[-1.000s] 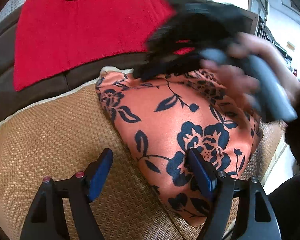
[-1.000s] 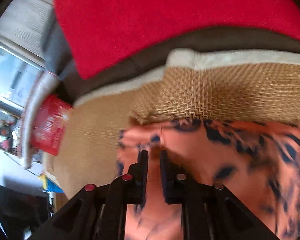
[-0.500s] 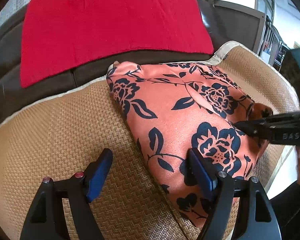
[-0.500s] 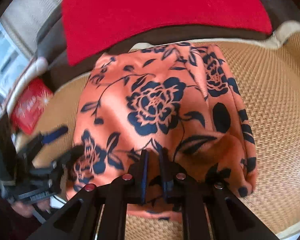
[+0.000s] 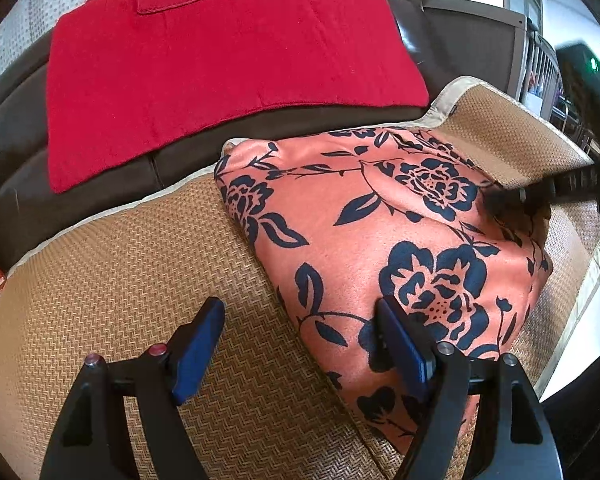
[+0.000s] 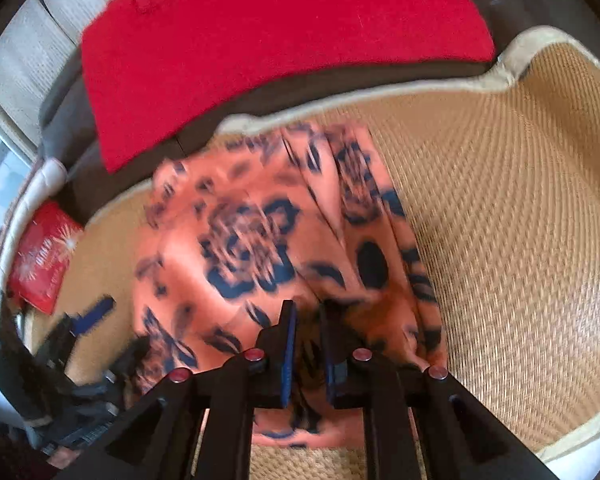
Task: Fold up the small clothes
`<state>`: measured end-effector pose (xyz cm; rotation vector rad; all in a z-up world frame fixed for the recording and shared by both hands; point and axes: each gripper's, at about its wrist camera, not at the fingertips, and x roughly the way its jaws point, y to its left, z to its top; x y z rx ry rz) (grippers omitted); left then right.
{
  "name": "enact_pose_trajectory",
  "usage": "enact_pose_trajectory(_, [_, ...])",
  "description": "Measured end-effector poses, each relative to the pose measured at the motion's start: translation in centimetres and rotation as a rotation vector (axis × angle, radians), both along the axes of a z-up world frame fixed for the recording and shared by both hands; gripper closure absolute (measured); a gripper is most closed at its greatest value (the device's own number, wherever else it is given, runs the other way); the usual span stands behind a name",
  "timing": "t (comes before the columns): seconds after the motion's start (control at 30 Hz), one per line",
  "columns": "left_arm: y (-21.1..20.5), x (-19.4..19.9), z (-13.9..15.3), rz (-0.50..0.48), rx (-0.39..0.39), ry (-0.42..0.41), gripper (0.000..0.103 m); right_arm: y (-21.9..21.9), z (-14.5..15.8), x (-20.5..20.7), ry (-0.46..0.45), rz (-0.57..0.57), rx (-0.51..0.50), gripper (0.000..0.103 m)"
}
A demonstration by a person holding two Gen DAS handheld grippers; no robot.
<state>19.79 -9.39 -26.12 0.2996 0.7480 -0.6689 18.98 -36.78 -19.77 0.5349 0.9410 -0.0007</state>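
An orange garment with dark blue flowers lies folded on a woven straw mat. My left gripper stands open just above the garment's near left edge, one blue pad over the cloth and the other over bare mat. In the right wrist view, my right gripper is shut on a pinch of the garment at its near edge. The left wrist view shows the right gripper at the garment's right side, where the cloth bunches. The left gripper shows blurred at the lower left.
A red cloth hangs over the dark sofa back behind the mat. A red packet lies past the mat's left end. The mat's pale border runs close on the right. A dark sleeve fills the lower right.
The right gripper and its hand swung from the garment's far edge back to its right side, still pinching cloth. The garment shifted a little. The left gripper stayed put and open.
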Motion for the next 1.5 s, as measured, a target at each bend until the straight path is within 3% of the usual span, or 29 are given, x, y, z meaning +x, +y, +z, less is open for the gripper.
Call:
enact_pose_trajectory(0.1, [0.0, 0.0, 0.0, 0.002, -0.001, 0.002, 0.022, -0.3, 1.0, 1.1, -0.019, -0.024, -0.036, 0.088])
enact_pose_trajectory(0.27, [0.0, 0.0, 0.0, 0.001, 0.0, 0.001, 0.021, -1.9, -1.9, 3.8, 0.039, -0.049, 0.029, 0.088])
enact_pose_trajectory(0.37, [0.0, 0.1, 0.0, 0.002, 0.002, 0.002, 0.02, -2.1, -1.3, 3.9, 0.031, -0.049, 0.024, 0.088])
enact_pose_trajectory(0.57, [-0.1, 0.2, 0.0, 0.008, 0.004, 0.004, 0.019, -1.3, 1.8, 5.0, -0.085, -0.061, 0.003, 0.086])
enact_pose_trajectory(0.73, [-0.1, 0.2, 0.1, 0.011, 0.001, 0.008, 0.018, -1.1, -1.3, 8.0, 0.007, -0.046, 0.055, 0.085])
enact_pose_trajectory(1.03, [-0.1, 0.9, 0.2, 0.023, -0.004, 0.031, 0.013, -2.8, 1.3, 5.8, -0.11, -0.064, 0.067, 0.084])
enact_pose_trajectory(1.17, [0.8, 1.9, 1.0, 0.058, -0.062, 0.033, 0.013, -3.7, -0.7, 5.4, -0.018, -0.089, 0.125, 0.084])
enact_pose_trajectory(1.27, [1.3, 2.9, 1.5, 0.118, -0.096, 0.017, 0.013, -3.9, -0.7, 5.4, -0.026, -0.068, 0.154, 0.084])
enact_pose_trajectory(1.4, [1.8, 4.4, 1.5, 0.15, -0.19, 0.095, 0.013, -4.6, 1.7, 3.3, -0.142, -0.087, 0.146, 0.082])
enact_pose_trajectory(1.5, [1.0, 4.8, 0.7, 0.155, -0.16, 0.12, 0.013, -5.4, 2.3, 2.6, -0.146, -0.13, 0.135, 0.082])
